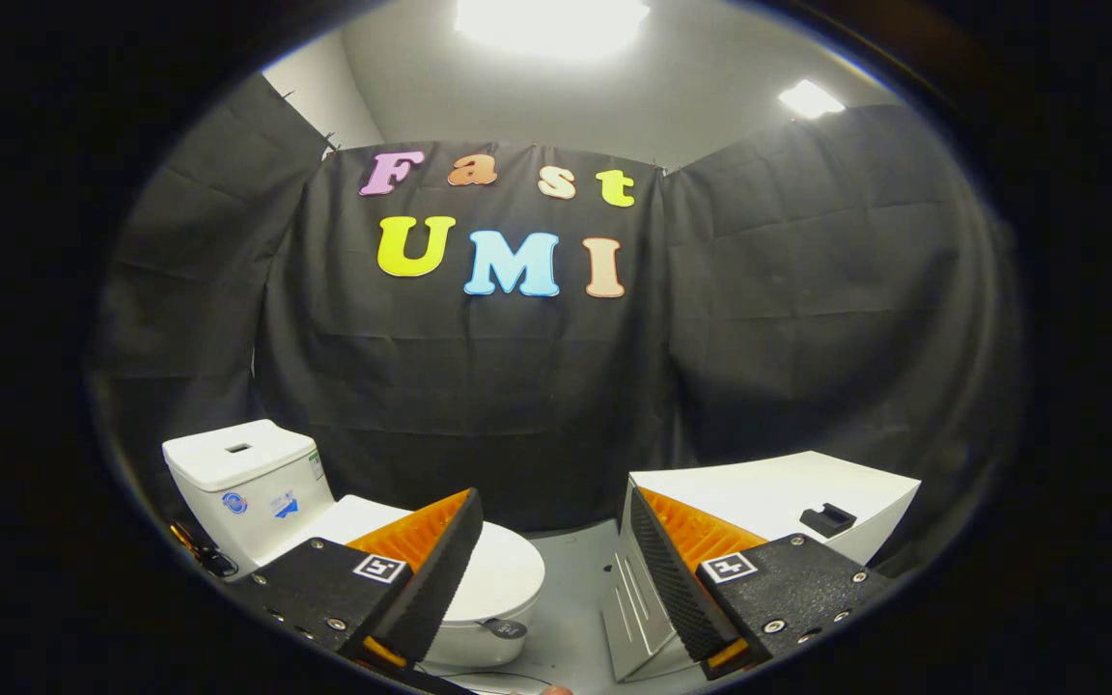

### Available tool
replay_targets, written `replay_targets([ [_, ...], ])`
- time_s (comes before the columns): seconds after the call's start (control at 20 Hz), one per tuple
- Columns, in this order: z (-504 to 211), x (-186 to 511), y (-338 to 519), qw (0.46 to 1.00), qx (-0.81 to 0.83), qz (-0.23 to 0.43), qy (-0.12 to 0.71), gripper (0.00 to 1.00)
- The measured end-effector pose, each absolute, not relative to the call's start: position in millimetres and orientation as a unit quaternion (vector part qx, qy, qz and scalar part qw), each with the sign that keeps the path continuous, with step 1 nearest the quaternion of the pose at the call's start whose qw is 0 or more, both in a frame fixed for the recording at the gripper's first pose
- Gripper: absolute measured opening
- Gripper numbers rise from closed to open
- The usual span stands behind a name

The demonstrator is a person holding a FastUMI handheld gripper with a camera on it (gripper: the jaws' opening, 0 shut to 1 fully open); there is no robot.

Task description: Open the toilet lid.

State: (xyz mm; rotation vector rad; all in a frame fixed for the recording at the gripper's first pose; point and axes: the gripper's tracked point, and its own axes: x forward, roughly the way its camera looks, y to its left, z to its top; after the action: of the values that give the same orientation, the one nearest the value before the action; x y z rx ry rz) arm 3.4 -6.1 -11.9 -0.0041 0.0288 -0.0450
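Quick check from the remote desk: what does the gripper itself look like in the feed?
The gripper has two wedge-shaped fingers with ribbed, grooved inner faces. Each finger sits on a dark textured block fastened with silver screws and carrying a small square black-and-white marker tag. The fingers stand apart, open.

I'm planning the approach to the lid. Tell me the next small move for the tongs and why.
Probably swing the tongs left and down toward the front rim of the toilet lid. The lid lies shut on the bowl, the fingers stand open with only the grey floor between them, and the toilet sits off to the left, partly behind the left finger. The white cabinet on the right is not involved.
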Motion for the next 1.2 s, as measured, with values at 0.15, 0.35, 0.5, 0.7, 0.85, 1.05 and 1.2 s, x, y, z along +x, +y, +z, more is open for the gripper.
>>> replay_targets([
  [0.15,-18,6,-3,0.999,-0.010,-0.020,0.028,0.95],
  [0.35,-24,4,1,0.999,-0.016,-0.014,0.047,0.95],
  [0.5,-21,7,4,0.999,-0.008,-0.015,0.045,0.95],
  [0.7,-23,16,21,0.999,0.010,-0.007,0.045,0.95],
  [0.85,-35,26,30,0.998,-0.002,-0.007,0.065,0.95],
  [1.05,-49,36,47,0.995,-0.006,0.012,0.097,0.95],
  [1.2,-54,42,53,0.994,0.021,0.017,0.109,0.95],
])
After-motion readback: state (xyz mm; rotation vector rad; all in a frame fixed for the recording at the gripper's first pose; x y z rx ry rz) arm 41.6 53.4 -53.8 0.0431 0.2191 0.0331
